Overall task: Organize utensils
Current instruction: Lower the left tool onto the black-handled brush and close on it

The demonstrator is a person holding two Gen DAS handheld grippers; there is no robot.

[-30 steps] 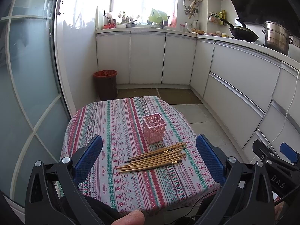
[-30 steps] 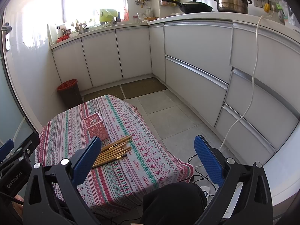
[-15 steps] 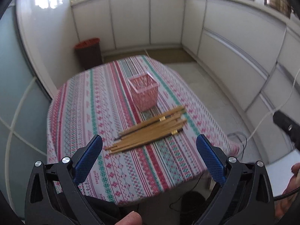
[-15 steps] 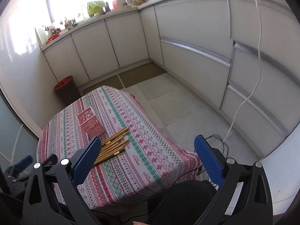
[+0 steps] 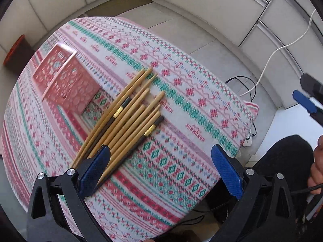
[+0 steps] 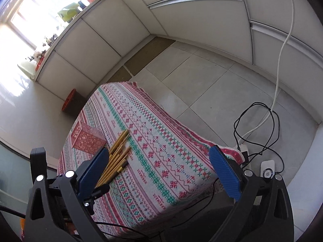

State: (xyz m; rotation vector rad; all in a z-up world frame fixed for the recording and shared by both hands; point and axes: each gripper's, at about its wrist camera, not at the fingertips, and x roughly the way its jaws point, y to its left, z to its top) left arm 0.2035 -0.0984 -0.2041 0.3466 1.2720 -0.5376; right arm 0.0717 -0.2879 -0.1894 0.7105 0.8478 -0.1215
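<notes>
Left tool (image 5: 161,165): we hold it wide open, empty, over the chopsticks (image 5: 125,117).
Right tool (image 6: 159,167): wide open, empty.
Holder (image 5: 66,82): apparently upright on the bench (image 5: 181,104).

bright daylight | window (image 6: 30,14) blown out | motion blur | fisheye-bent edges

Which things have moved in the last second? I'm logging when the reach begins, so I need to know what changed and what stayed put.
Both grippers moved forward and tipped down toward the table. The left gripper now hangs low over the chopsticks, jaws open; the right gripper is farther back, open too. Nothing was gripped or released. The chopsticks and the pink basket lie where they were on the tablecloth.
</notes>
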